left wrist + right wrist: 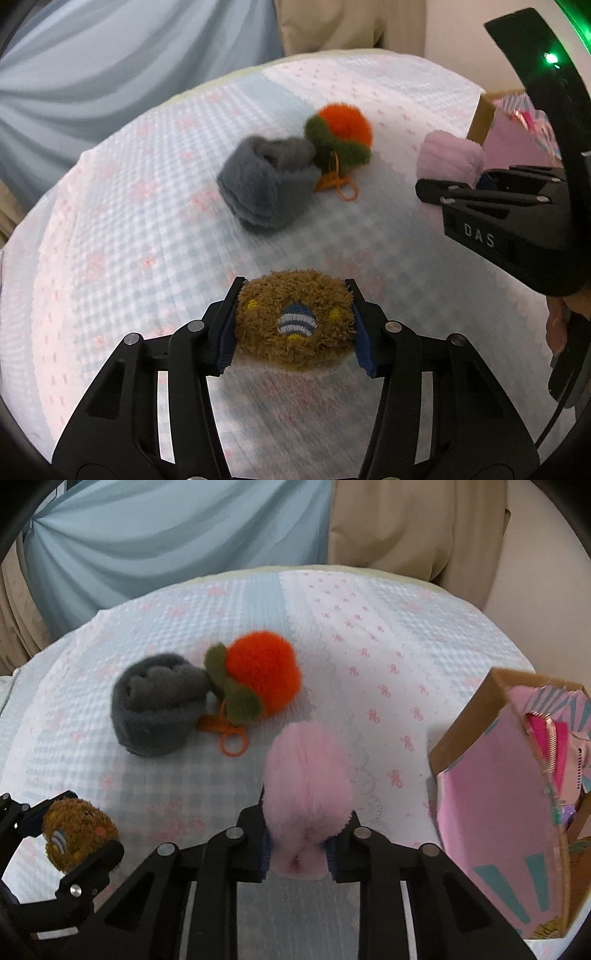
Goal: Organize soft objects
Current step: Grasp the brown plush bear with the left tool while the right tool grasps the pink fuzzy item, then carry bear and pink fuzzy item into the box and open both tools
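You've got your left gripper [293, 325] pinched across the middle of the brown plush [293, 321] and your right gripper [300, 843] squeezing the low end of the pink fluffy roll [308, 794], both over the bedspread [369, 627]. They look featherlight and squishy, so grab mid-body; fur slips. The grey roll [159, 705] and orange pompom [262, 675] lie touching, the open box [491, 794] to the right.

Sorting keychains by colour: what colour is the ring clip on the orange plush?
Orange, matching the plush; the ring clip shows best in the right wrist view.
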`<state>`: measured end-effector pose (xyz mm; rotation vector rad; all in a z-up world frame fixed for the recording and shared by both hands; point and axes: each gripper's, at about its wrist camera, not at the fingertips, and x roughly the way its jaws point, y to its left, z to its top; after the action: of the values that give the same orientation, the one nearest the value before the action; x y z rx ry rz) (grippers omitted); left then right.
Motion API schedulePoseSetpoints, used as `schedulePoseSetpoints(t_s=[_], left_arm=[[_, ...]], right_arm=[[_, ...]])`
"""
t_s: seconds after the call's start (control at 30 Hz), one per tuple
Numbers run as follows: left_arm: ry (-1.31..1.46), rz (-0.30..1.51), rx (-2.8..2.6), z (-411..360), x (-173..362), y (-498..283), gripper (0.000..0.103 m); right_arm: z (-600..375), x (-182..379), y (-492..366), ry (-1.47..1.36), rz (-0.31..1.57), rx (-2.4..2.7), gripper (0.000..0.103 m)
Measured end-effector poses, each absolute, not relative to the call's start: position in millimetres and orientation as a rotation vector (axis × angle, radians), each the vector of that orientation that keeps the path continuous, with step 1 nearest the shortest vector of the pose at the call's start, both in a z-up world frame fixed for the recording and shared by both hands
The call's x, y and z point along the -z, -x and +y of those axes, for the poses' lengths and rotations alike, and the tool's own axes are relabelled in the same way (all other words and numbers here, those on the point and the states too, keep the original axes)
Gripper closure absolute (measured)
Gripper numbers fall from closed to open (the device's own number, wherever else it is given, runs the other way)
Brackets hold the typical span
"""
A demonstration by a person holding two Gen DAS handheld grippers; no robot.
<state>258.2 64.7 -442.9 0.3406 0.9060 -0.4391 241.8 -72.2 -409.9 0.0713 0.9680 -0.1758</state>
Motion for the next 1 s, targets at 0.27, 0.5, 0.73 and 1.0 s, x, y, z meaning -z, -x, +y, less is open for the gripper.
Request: schedulePoseSetpoints(t_s=[0.27,0.5,0.73,1.0], left_arm=[[-0.319,0.849,0.407,63.4,397.0,-251.9,0.055],[-0.286,0.797,0.362,59.8,334.0,-236.0,0.055],[-0.218,0.746,0.299,36.4,252.6,-217.1,0.055],[-0.172,0.719,0.268,-32.0,171.6,-184.5,0.055]], right_arm=[[-71.6,347.3,-225.9,-0.083,0.899,0.141,0.082],[-86.2,274.0,-201.4,-0.104,0.852,0.098,0.082],[-124.8,192.7,-168.0,-0.108,0.816,0.038,0.082],[-202.6,139.6,-133.0,-0.117,0.817,0.010,0.082]])
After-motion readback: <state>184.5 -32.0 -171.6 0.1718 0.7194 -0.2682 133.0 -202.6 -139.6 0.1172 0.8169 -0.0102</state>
